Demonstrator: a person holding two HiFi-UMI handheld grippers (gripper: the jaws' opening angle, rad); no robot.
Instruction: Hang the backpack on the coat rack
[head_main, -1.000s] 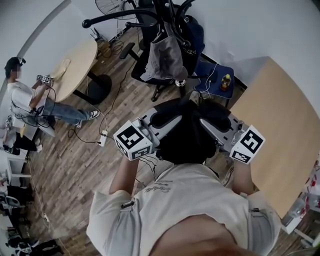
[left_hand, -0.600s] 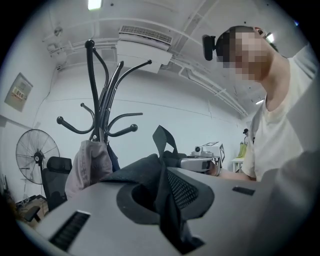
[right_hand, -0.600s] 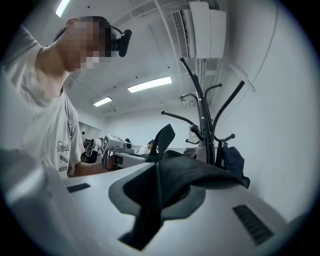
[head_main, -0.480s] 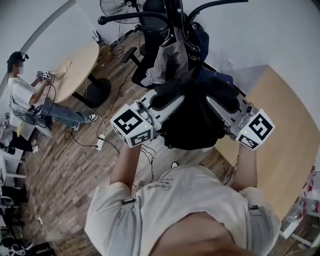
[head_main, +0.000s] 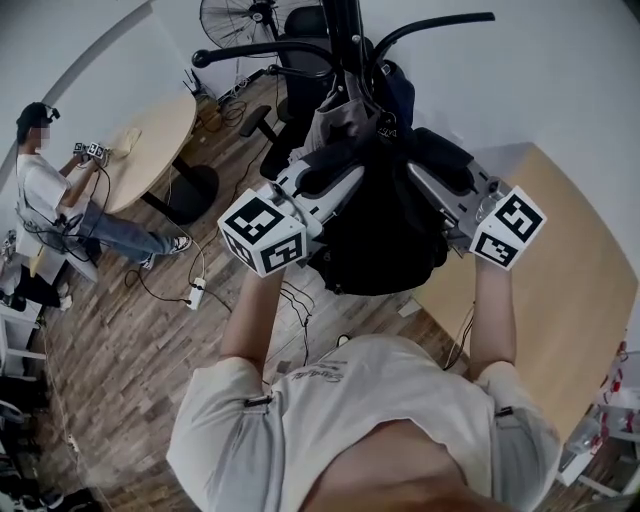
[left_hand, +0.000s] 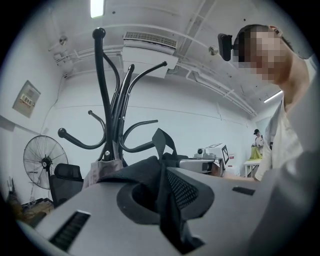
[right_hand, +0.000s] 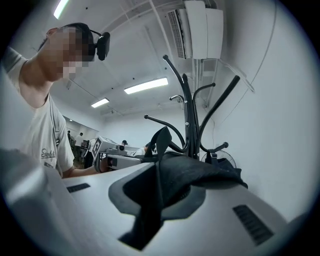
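Observation:
A black backpack (head_main: 380, 235) hangs between my two grippers, close in front of the black coat rack (head_main: 345, 40). My left gripper (head_main: 335, 180) is shut on a fold of the backpack's black strap (left_hand: 167, 200), and my right gripper (head_main: 432, 185) is shut on the other strap (right_hand: 157, 195). Both grippers point about level at the rack. The backpack's top loop (left_hand: 162, 142) stands up between them, just below the rack's curved hooks (left_hand: 135, 127). In the right gripper view the same loop (right_hand: 162, 137) sits left of the rack's pole (right_hand: 189, 115).
A grey bag (head_main: 335, 115) hangs on the rack's lower hook. Behind the rack stand an office chair (head_main: 280, 100) and a fan (head_main: 230, 15). A round table (head_main: 150, 135) with a seated person (head_main: 50, 200) is at left, a wooden table (head_main: 570, 290) at right. Cables (head_main: 195, 293) lie on the floor.
Both grippers have lifted the backpack and carried it toward the rack. It now hangs higher and hides the rack's foot and the blue seat beside it.

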